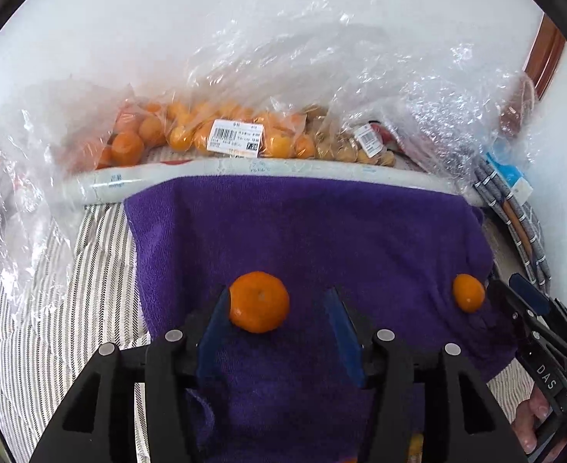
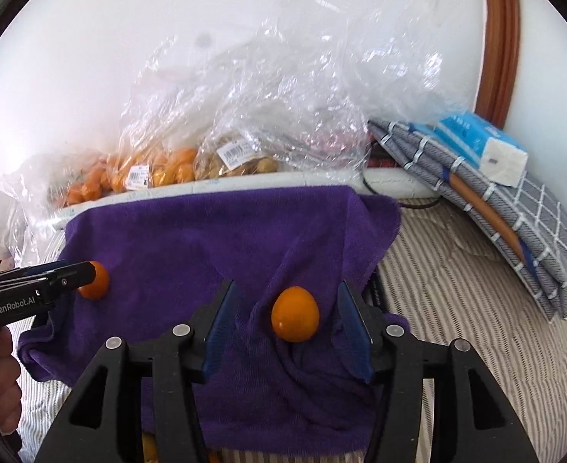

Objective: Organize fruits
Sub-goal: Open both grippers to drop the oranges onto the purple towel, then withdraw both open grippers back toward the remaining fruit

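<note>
Jaws on my left gripper [image 1: 279, 322] stand released with a mandarin [image 1: 259, 301] against the left pad, my right gripper [image 2: 289, 322] likewise released around a smaller orange fruit [image 2: 295, 313] on the purple towel [image 1: 302, 231], both levelled toward bagged fruit [image 1: 190, 131], while only the right view shows the tissue pack [image 2: 480, 146].

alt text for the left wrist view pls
An open left tool frames an orange that rests on a purple towel, touching the left finger. A second orange lies to the right beside the right tool. Behind the towel, clear bags of oranges sit against a white wall.
</note>
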Demonstrator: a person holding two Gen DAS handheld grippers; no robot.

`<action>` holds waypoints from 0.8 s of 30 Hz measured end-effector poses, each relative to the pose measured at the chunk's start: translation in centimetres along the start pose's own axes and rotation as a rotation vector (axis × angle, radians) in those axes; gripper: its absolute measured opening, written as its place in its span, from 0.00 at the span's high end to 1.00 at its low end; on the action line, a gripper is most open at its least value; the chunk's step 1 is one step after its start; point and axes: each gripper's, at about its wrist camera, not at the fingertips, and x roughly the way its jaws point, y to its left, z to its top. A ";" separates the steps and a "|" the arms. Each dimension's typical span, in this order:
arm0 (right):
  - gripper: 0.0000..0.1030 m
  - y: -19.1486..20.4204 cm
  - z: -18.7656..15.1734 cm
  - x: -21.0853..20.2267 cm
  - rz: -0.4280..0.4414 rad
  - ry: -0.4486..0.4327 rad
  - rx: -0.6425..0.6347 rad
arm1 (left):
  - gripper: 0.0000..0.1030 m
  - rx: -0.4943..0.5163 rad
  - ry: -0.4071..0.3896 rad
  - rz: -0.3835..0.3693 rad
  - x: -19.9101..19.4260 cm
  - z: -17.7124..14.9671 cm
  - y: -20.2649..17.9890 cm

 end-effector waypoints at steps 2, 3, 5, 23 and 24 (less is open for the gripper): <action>0.48 -0.1 -0.3 -1.3 -0.014 -0.017 0.012 | 0.51 -0.009 -0.027 -0.003 -1.2 0.0 -0.1; 0.48 -0.1 -0.4 -1.9 -0.020 -0.020 0.017 | 0.51 -0.013 -0.043 -0.005 -1.9 -0.1 -0.2; 0.48 -0.3 -0.7 -2.9 -0.032 -0.021 0.024 | 0.51 -0.012 -0.069 -0.014 -3.2 -0.3 -0.5; 0.48 0.4 -8.6 -9.8 -0.030 0.038 0.031 | 0.51 -0.040 -0.071 0.005 -10.0 -8.9 2.9; 0.48 0.6 -8.8 -9.9 -0.021 0.037 0.029 | 0.51 -0.045 -0.069 0.012 -10.2 -9.4 3.2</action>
